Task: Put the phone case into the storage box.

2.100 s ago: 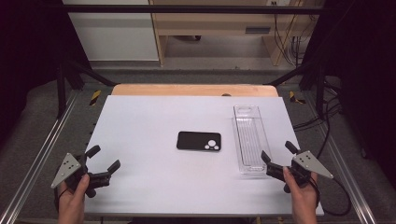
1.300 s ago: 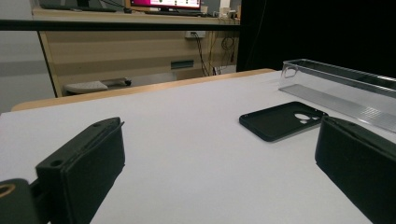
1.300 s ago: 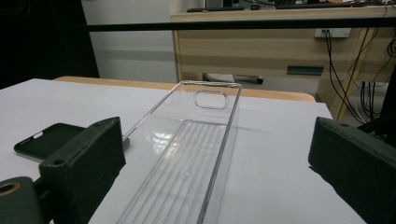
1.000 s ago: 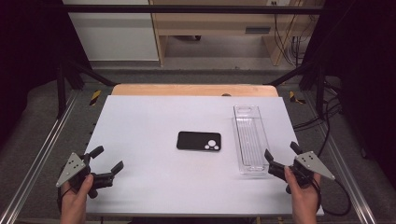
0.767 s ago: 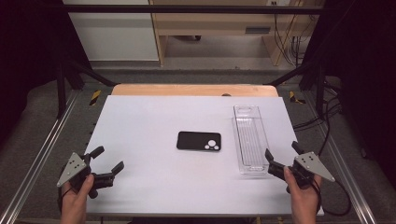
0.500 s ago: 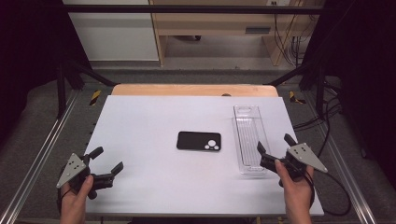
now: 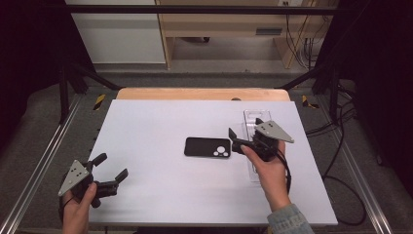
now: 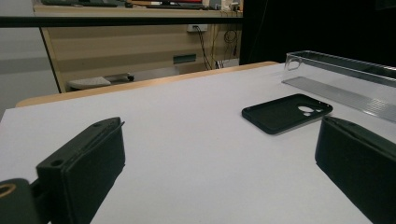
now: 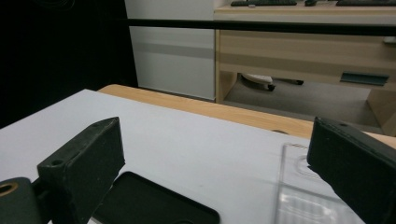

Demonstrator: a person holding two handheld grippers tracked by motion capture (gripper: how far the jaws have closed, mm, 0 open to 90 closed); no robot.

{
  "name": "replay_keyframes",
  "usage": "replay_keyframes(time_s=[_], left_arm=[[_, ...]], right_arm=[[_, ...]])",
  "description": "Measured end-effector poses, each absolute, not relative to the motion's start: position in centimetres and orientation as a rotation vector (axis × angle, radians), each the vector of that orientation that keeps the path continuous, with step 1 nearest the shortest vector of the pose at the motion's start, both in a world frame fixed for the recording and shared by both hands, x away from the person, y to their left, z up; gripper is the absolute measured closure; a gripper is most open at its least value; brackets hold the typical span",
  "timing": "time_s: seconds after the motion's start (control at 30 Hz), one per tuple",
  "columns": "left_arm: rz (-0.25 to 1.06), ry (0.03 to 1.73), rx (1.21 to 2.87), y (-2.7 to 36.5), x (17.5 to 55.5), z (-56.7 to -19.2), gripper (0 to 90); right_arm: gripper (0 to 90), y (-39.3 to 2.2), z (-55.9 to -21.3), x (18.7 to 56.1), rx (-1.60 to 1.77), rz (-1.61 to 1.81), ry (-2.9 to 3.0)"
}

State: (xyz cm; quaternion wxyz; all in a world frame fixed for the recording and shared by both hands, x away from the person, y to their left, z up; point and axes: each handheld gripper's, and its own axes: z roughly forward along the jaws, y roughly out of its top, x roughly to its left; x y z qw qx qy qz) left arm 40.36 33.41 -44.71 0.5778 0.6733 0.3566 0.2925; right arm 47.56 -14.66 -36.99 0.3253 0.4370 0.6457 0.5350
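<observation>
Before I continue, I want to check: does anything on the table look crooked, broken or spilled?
Nothing stands out. The black phone case lies flat, square to the table, and the clear plastic tray beside it looks whole. No spill shows.

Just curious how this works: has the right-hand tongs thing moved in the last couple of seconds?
Yes. The right tongs left the table's near right corner, going forward and left, and now hang open beside the phone case, over the clear tray.
</observation>
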Motion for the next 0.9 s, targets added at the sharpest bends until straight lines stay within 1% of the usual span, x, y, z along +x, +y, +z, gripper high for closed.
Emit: replay_keyframes(time_s=[0.23, 0.43, 0.6, 0.63, 0.9], left_arm=[[0.682, 0.833, 1.577, 33.4, 40.4, -44.7, 1.7], [0.680, 0.832, 1.576, 33.4, 40.4, -44.7, 1.7], [0.678, 0.831, 1.577, 33.4, 40.4, -44.7, 1.8], [0.676, 0.829, 1.577, 33.3, 40.5, -44.7, 1.9], [0.677, 0.828, 1.578, 33.3, 40.5, -44.7, 1.9]], right_arm=[[6.6, -10.9, -38.3, 49.2, 1.195, 1.412, 1.776], [7.2, -8.9, -39.8, 50.1, 1.233, 1.378, 1.839], [9.9, -8.3, -40.6, 50.2, 1.244, 1.361, 1.857], [12.0, -8.2, -40.9, 50.2, 1.262, 1.351, 1.884], [18.3, -7.7, -42.1, 50.2, 1.316, 1.297, 1.919]])
